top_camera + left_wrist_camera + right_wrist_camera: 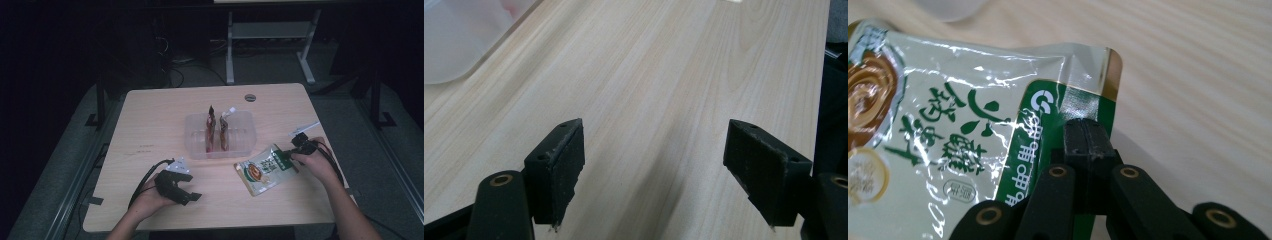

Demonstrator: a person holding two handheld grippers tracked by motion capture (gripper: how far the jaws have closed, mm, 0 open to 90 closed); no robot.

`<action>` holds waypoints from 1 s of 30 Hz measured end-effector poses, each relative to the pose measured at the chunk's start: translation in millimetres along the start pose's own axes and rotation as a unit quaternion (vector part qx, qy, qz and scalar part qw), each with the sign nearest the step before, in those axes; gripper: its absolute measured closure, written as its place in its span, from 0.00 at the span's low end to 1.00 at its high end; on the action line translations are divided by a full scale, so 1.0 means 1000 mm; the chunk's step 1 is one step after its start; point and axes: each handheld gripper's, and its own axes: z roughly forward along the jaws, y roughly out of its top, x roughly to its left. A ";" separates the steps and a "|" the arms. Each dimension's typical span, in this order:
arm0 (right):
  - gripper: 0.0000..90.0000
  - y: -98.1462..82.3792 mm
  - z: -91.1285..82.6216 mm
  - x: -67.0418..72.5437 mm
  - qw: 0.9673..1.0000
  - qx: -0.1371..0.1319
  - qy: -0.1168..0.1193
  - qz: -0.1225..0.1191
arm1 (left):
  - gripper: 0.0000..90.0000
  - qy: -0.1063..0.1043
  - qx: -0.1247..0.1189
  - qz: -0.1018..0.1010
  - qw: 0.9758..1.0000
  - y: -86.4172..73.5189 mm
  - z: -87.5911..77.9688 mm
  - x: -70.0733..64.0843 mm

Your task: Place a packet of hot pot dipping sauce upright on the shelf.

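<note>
While the right gripper [294,153] has its two black jaws pressed together on the green edge of a glossy white-and-green printed food pouch [265,169], that pouch lies near the right front part of the pale wooden table [150,125], just in front of the container and apart from it. In the right gripper view the jaws [1087,145] meet over the pouch's green sealed border, near one of its corners, with the printed face of the pouch [948,125] spreading to the left.

A clear, rectangular plastic container [220,135] stands at the middle of the table. Inside it, two narrow dark-red sachets [216,131] stand upright, side by side, their crimped tops rising above the rim. Whether anything else lies in the container cannot be told.

Resting at the left front part of the table, the left gripper [186,195] is held in the person's left hand [147,202]. In the left gripper view its jaws stand wide apart over bare wood with nothing between them; a corner of the clear container [459,40] shows at the upper left.
</note>
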 end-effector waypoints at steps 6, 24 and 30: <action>1.00 0.004 0.007 0.027 0.999 0.007 0.035 -0.031 | 0.27 0.002 0.001 0.005 1.000 0.000 -0.001 0.001; 1.00 0.023 0.032 0.100 0.987 0.025 0.105 -0.118 | 0.26 0.012 -0.004 0.013 1.000 0.000 -0.003 0.000; 1.00 0.028 0.037 0.115 0.984 0.020 0.111 -0.138 | 0.25 0.014 -0.014 0.013 1.000 0.003 -0.002 0.001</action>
